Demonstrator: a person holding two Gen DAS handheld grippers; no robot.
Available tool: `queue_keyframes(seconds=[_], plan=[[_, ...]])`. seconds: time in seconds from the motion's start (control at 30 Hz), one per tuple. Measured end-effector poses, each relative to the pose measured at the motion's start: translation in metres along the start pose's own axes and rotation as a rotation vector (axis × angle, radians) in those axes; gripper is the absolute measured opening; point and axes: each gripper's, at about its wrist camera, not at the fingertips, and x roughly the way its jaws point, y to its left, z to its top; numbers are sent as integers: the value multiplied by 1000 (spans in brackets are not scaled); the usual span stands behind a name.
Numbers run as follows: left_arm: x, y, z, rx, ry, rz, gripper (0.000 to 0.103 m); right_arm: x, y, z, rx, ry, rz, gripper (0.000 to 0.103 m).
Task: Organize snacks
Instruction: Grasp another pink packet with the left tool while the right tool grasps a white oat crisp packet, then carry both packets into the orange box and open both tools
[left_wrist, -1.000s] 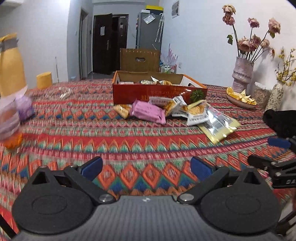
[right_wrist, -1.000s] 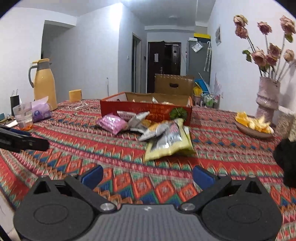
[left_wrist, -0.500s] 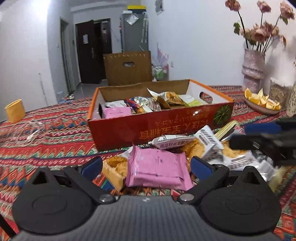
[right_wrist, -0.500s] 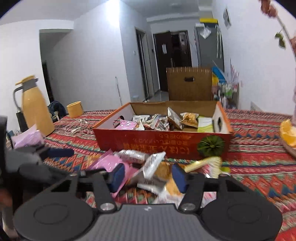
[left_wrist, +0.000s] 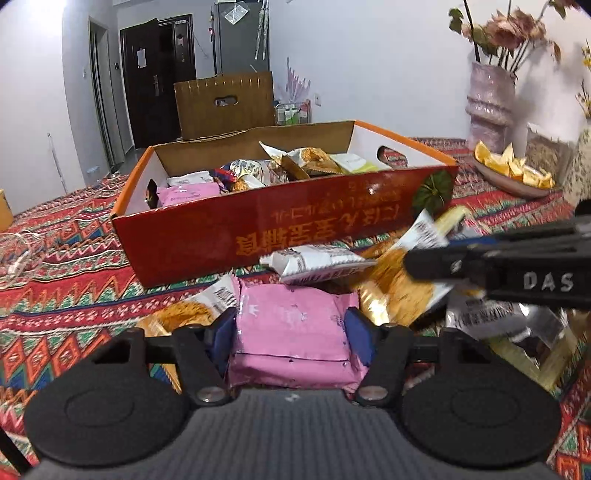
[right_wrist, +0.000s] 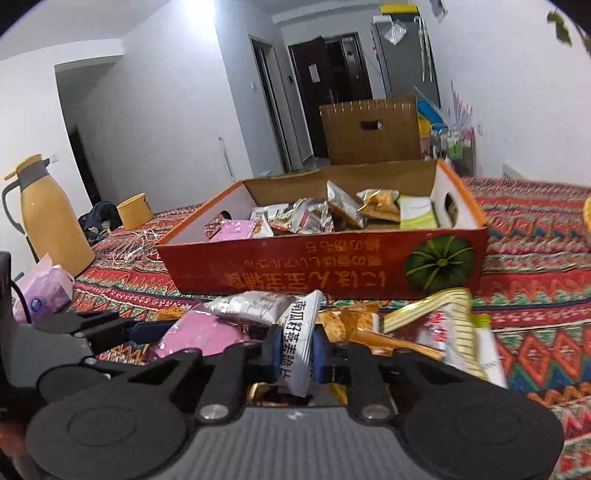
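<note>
Clamping pink packet (left_wrist: 291, 332), left hand-held gripper (left_wrist: 291, 332); right hand-held gripper (right_wrist: 295, 350) pinches white sachet (right_wrist: 297, 343); thermos (right_wrist: 48, 218) appears in right view only.

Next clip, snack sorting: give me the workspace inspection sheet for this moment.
Surface: patterned tablecloth, fully covering the table.
Job's things: red cardboard box already holding assorted packets; loose pile in front, including pink packet and white packet.
Clutter: yellow thermos, tissue pack, yellow cup, vase of dried roses, plate of orange slices.
Grippers: left gripper fingers against pink packet's sides; right gripper shut on white packet.
Cables: white earphone cord on the cloth.
Surroundings: dark door, grey fridge, brown carton behind.
</note>
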Motion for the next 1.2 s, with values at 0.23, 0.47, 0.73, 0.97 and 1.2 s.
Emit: queue_keyframes(seconds=[0.23, 0.47, 0.73, 0.97, 1.2], plan=[[-62, -23, -36, -43, 36, 17, 63, -77, 10, -27, -74, -53, -8, 12], [-144, -37, -86, -218, 42, -3, 63, -151, 18, -79, -77, -28, -2, 12], [-185, -54, -103, -218, 25, 17, 63, -192, 14, -117, -34, -19, -18, 12], [-195, -61, -100, -206, -4, 13, 63, -203, 15, -117, -35, -41, -3, 11], [-183, -51, -75, -202, -31, -8, 63, -197, 8, -100, -24, -56, 41, 11]])
